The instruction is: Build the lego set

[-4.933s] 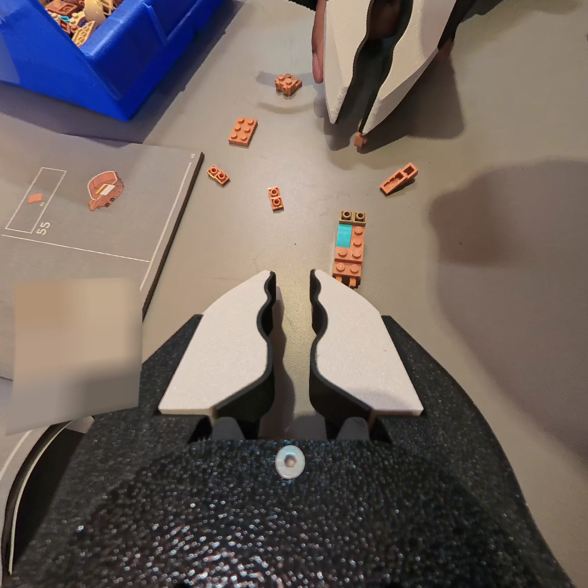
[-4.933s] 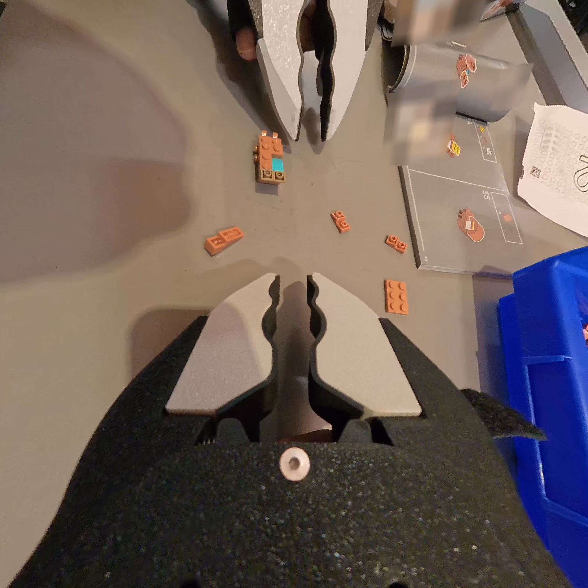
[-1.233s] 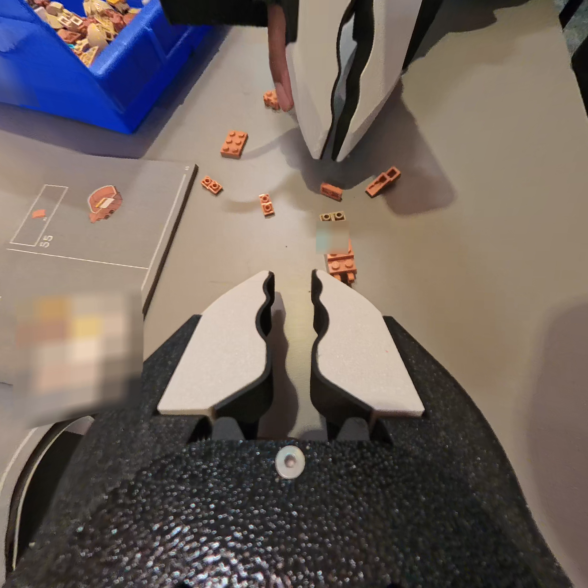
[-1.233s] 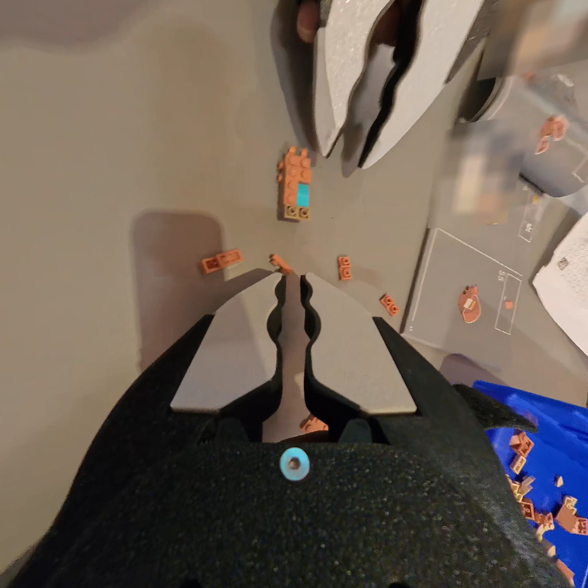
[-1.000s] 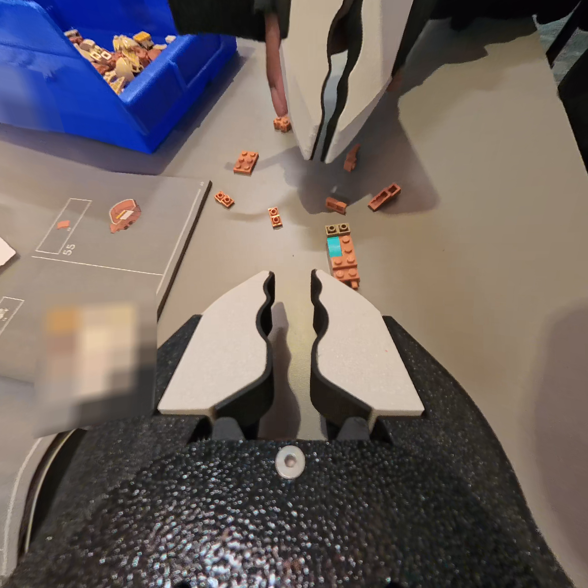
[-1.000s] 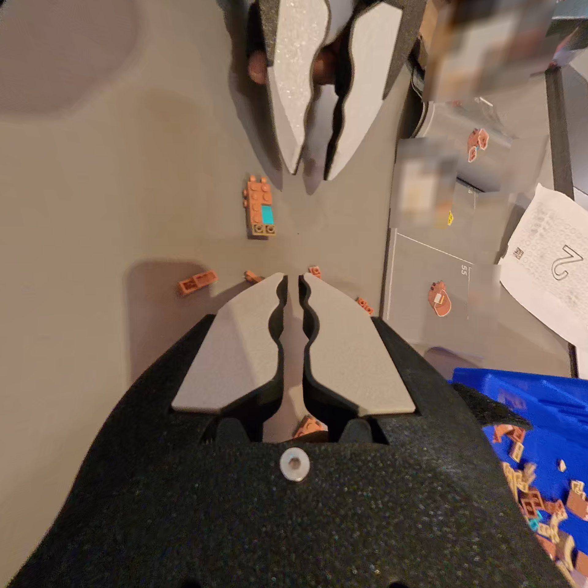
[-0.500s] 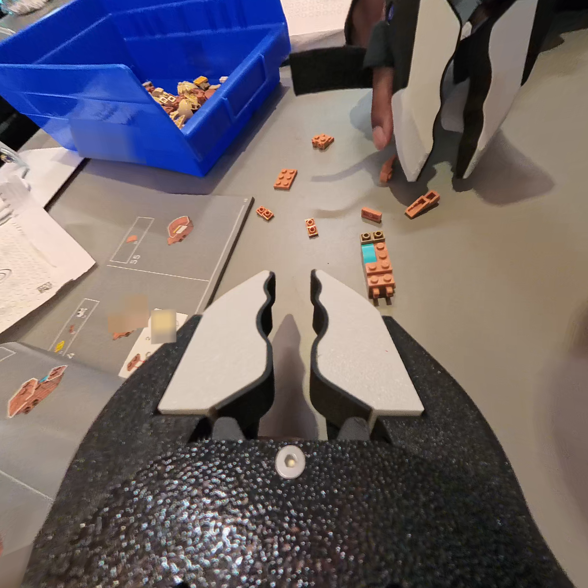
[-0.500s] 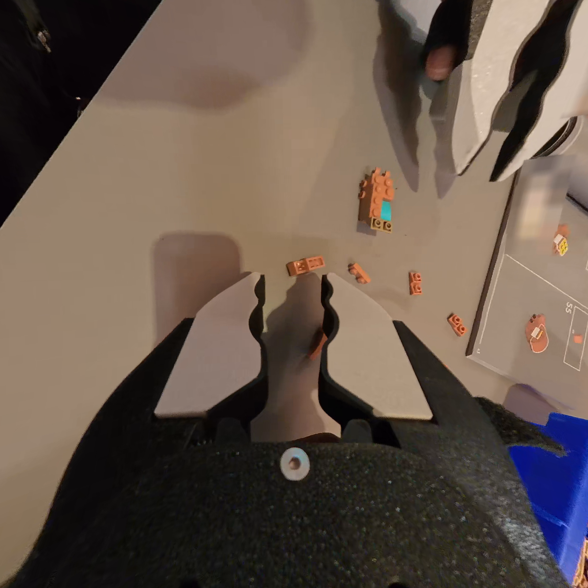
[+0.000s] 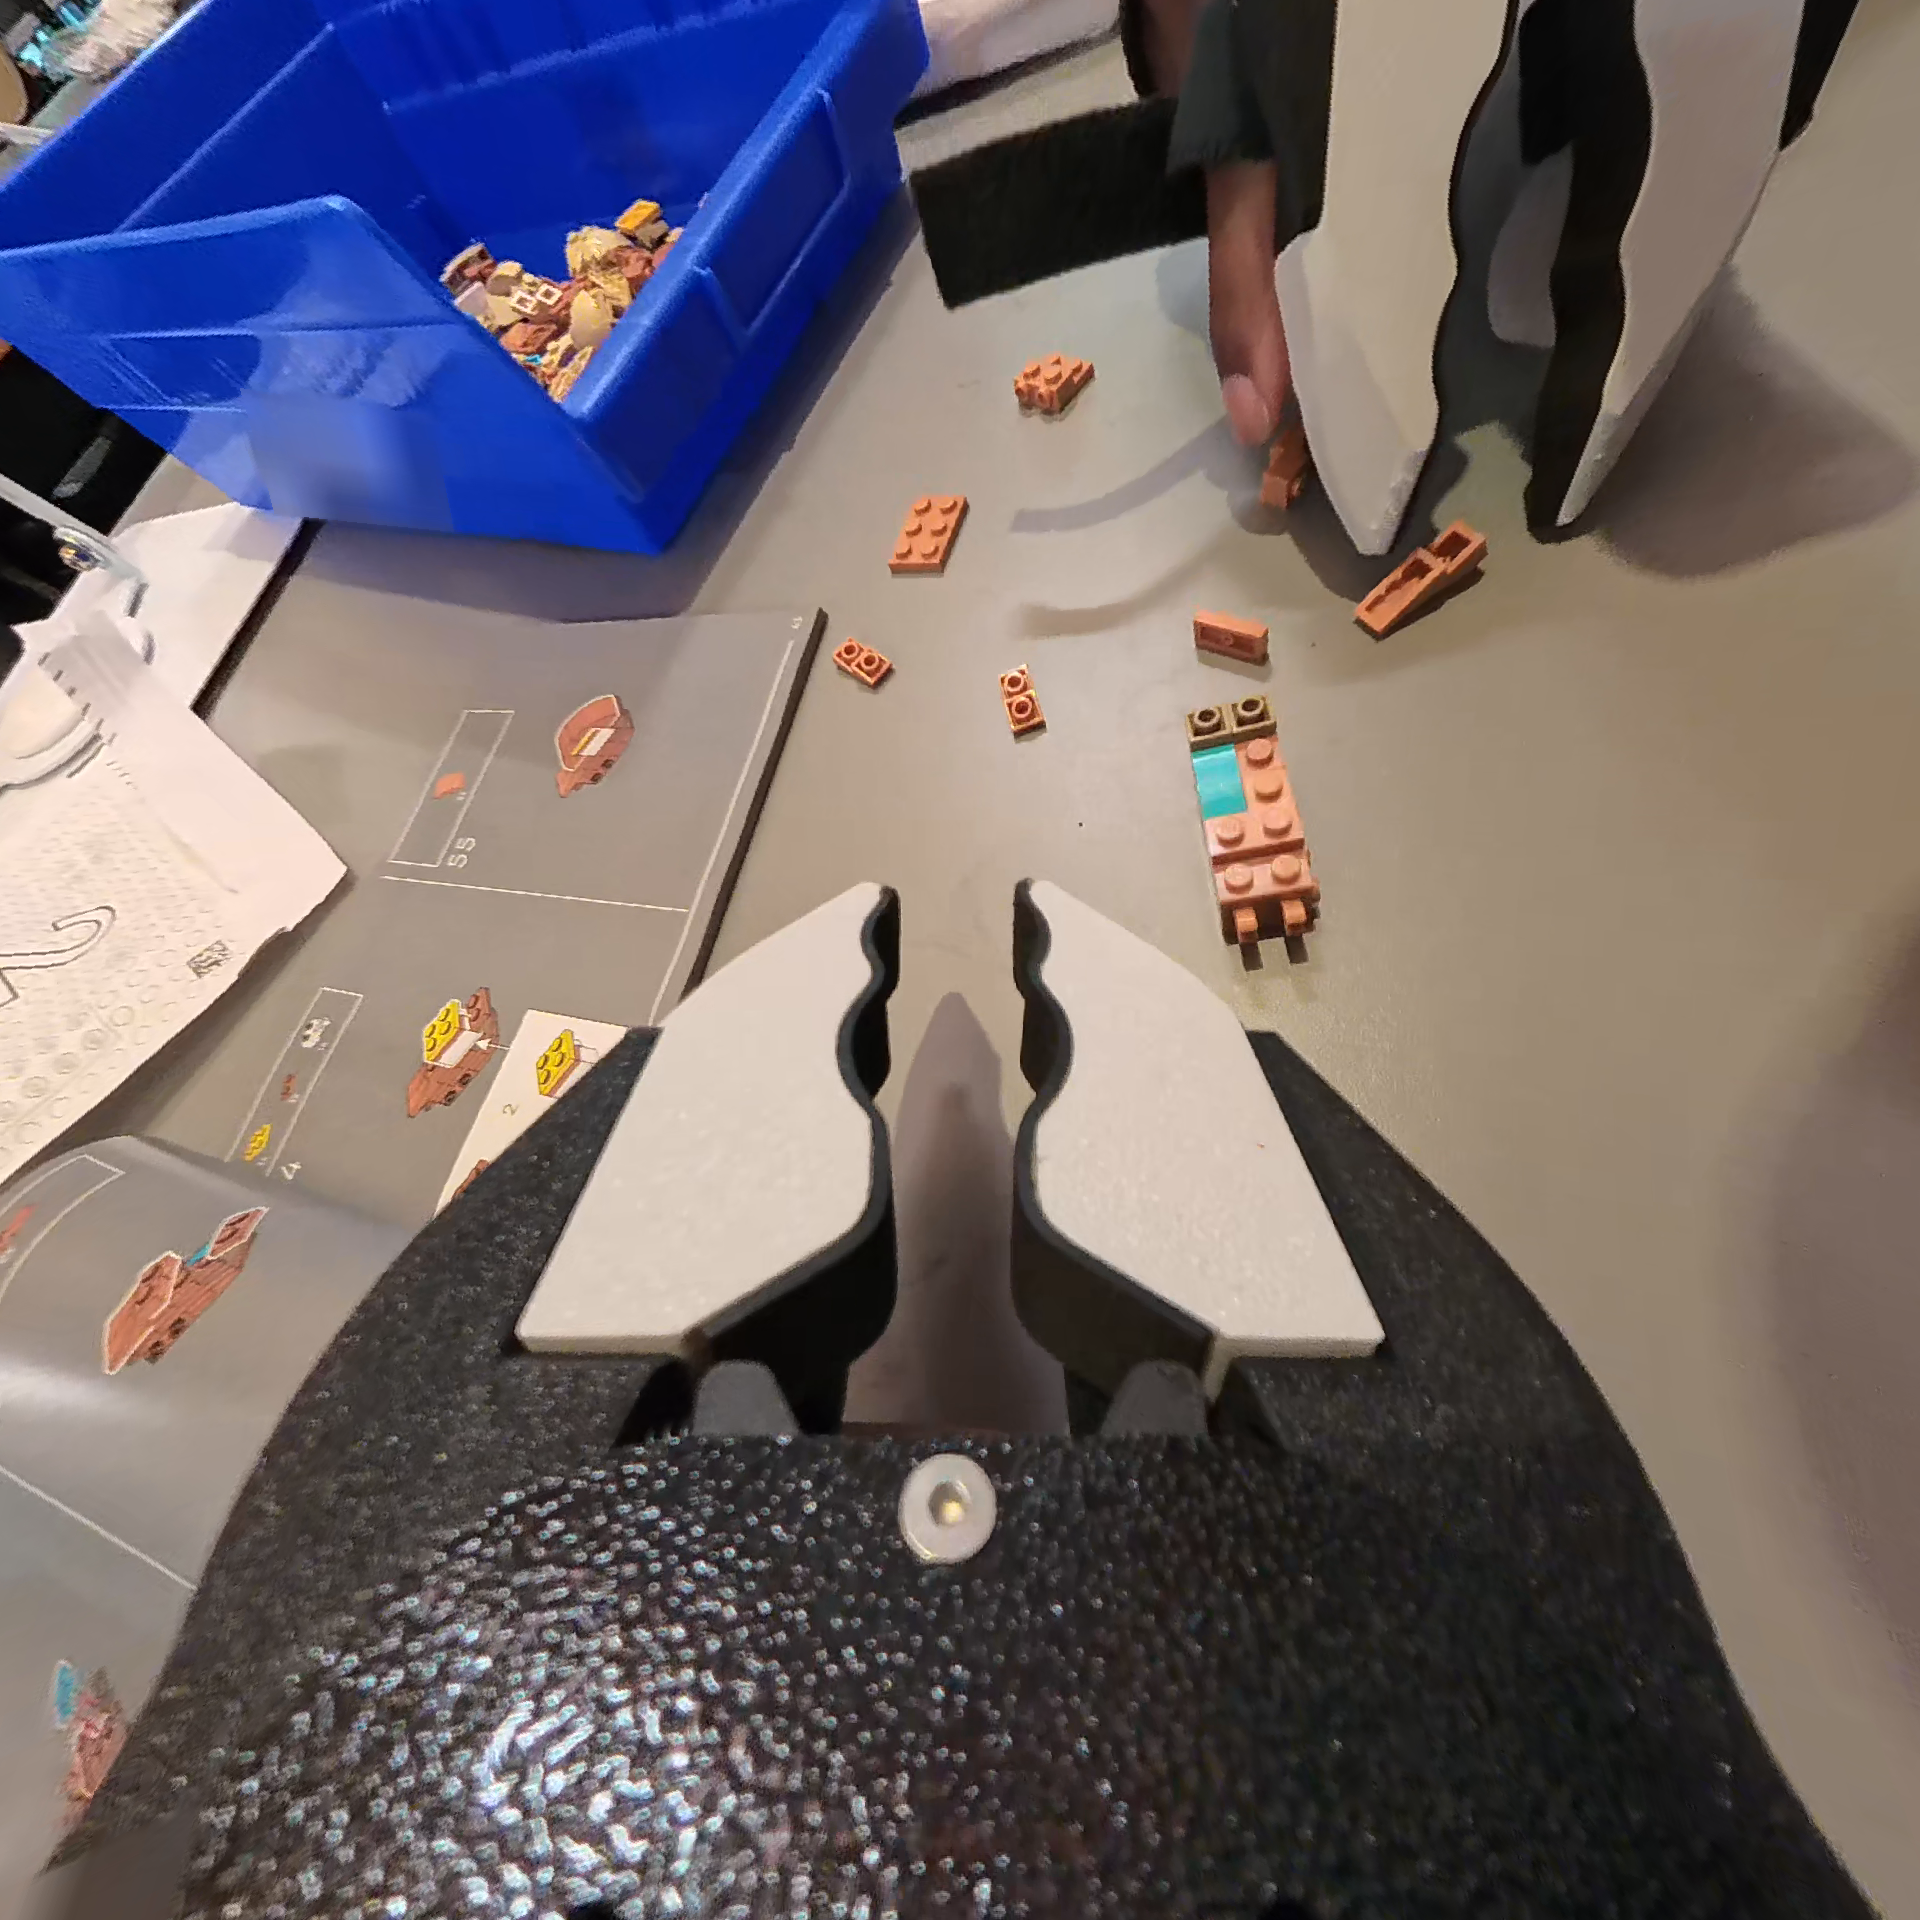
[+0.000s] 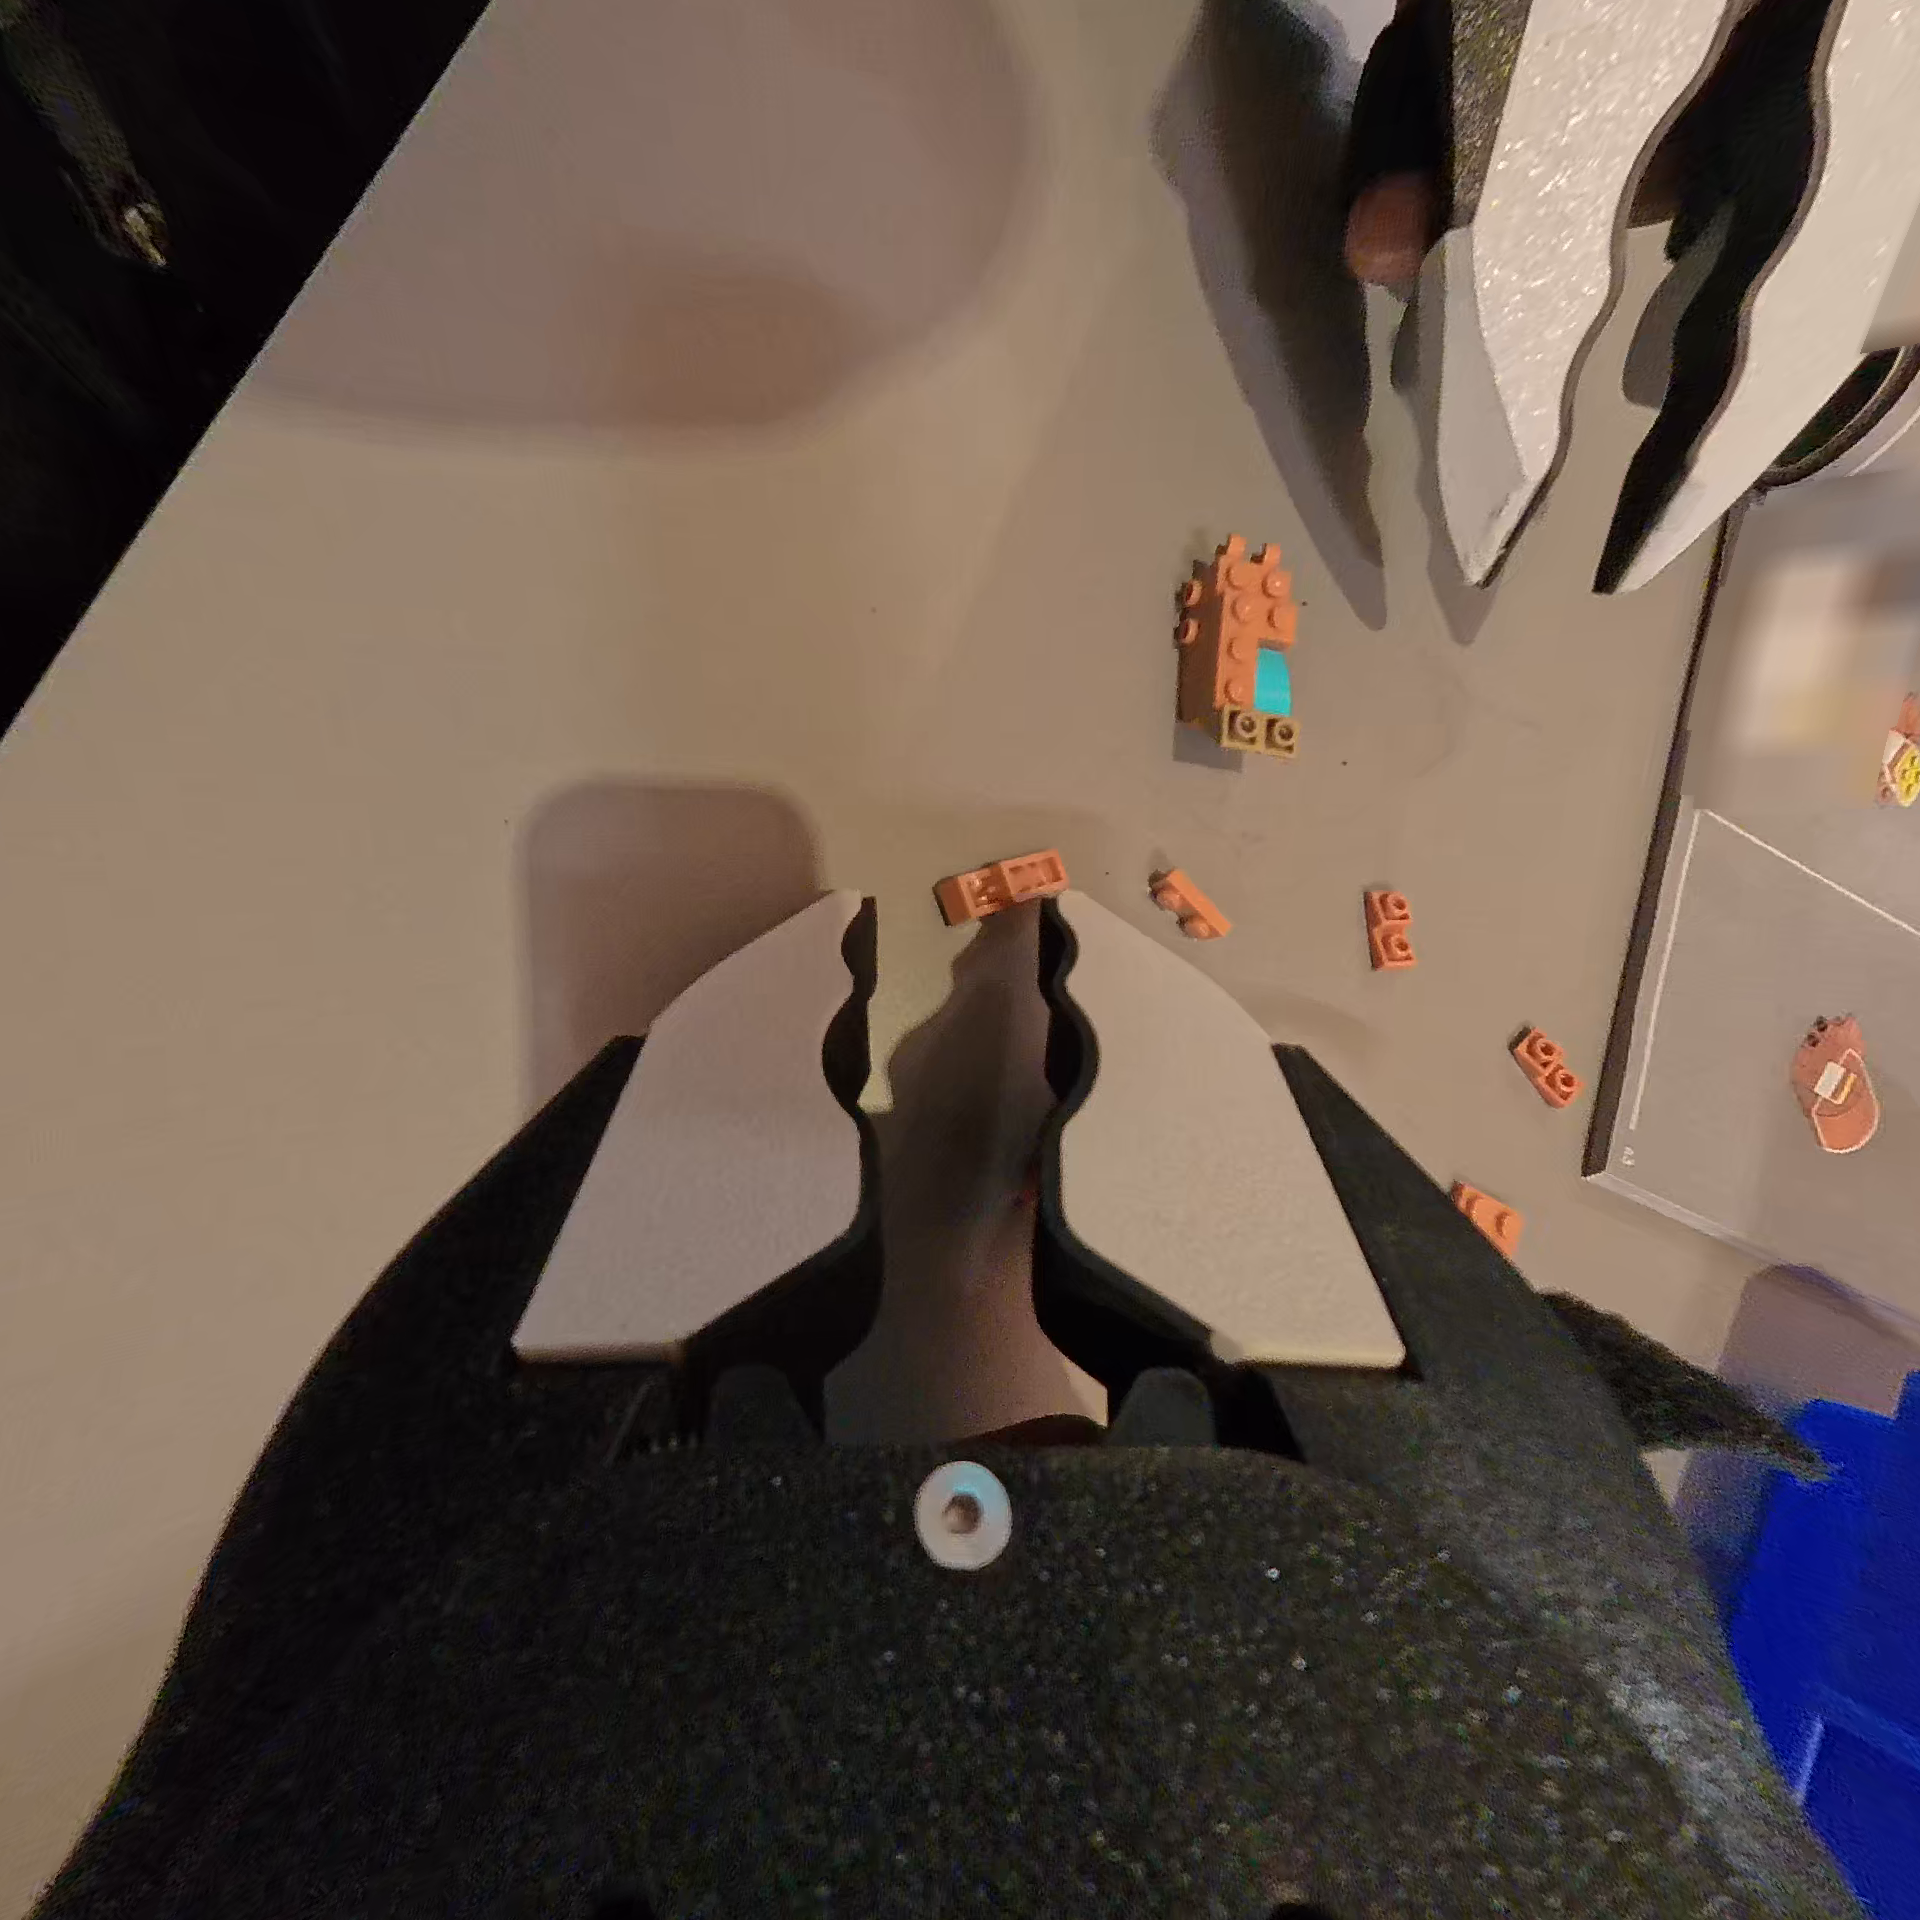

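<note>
Both your grippers, left [image 9: 956, 894] and right [image 10: 956, 909], are part-open and empty; the orange sloped brick [image 10: 1000, 888] just past right's tips looks light, rigid, slick: pinch its long flat sides.

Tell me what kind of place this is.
Probably a hobby or lab workbench set up for toy-brick building: a grey table with loose orange bricks, a blue bin of mixed pieces and an open instruction booklet.
</note>
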A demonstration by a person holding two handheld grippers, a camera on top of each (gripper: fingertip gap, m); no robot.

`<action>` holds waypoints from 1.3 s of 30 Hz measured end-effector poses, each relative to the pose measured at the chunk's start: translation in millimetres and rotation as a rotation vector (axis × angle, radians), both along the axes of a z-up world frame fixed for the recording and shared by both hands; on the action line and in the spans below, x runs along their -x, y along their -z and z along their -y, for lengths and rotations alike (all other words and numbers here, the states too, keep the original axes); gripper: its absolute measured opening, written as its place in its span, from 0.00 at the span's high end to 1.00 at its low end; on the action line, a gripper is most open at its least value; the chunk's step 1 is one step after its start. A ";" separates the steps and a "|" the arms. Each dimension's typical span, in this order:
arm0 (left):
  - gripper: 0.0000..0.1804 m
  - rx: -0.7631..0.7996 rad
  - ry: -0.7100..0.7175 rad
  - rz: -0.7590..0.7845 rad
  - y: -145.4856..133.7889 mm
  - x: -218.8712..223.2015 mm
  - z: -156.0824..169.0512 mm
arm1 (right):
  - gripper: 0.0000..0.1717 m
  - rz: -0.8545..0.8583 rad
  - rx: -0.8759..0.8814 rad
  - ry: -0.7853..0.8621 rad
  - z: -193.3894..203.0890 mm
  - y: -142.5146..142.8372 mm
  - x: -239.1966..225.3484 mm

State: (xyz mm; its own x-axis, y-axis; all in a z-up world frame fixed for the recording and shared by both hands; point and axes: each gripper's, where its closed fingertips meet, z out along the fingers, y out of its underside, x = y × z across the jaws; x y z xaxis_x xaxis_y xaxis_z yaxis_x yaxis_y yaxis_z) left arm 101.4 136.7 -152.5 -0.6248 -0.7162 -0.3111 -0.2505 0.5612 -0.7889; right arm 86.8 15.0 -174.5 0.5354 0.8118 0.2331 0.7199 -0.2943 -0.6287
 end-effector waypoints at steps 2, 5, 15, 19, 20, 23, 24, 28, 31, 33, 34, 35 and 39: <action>0.89 -0.012 0.000 -0.004 1.7 0.0 0.3 | 0.84 -0.015 -0.002 -0.004 0.1 0.4 1.4; 0.89 -0.022 0.003 -0.007 3.0 0.3 0.9 | 0.86 -0.038 0.003 0.005 -0.7 0.8 2.6; 0.89 -0.041 -0.004 -0.013 5.5 0.4 -0.3 | 0.86 -0.044 0.010 0.017 -0.9 1.0 2.2; 0.89 -0.041 -0.011 -0.011 5.2 0.0 -1.3 | 0.86 -0.031 -0.001 0.020 -1.5 0.8 1.3; 0.89 -0.041 -0.012 -0.011 5.2 -0.1 -1.6 | 0.86 -0.028 -0.004 0.022 -1.7 0.7 0.7; 0.89 -0.039 -0.019 -0.012 5.1 -0.8 -2.5 | 0.86 -0.026 -0.011 0.029 -2.4 0.6 -0.3; 0.89 -0.038 -0.022 -0.011 5.0 -0.9 -2.7 | 0.86 -0.025 -0.012 0.030 -2.3 0.7 -0.3; 0.89 -0.040 -0.030 -0.009 4.9 -1.8 -3.6 | 0.86 -0.012 -0.020 0.038 -3.0 0.4 -0.7; 0.90 -0.045 -0.035 -0.005 4.9 -2.2 -4.0 | 0.86 0.000 -0.032 0.052 -4.6 0.0 -1.7; 0.90 -0.048 -0.037 -0.002 5.0 -2.6 -4.4 | 0.86 0.005 -0.037 0.051 -4.7 -0.1 -1.7; 0.90 -0.050 -0.039 -0.001 5.0 -2.8 -4.6 | 0.86 0.007 -0.040 0.052 -4.8 -0.1 -1.7; 0.90 -0.050 -0.040 -0.001 5.0 -2.9 -4.8 | 0.86 0.010 -0.044 0.053 -5.3 -0.2 -1.8; 0.90 -0.050 -0.043 0.002 4.8 -3.3 -5.2 | 0.87 0.015 -0.059 0.051 -7.4 -0.6 -0.1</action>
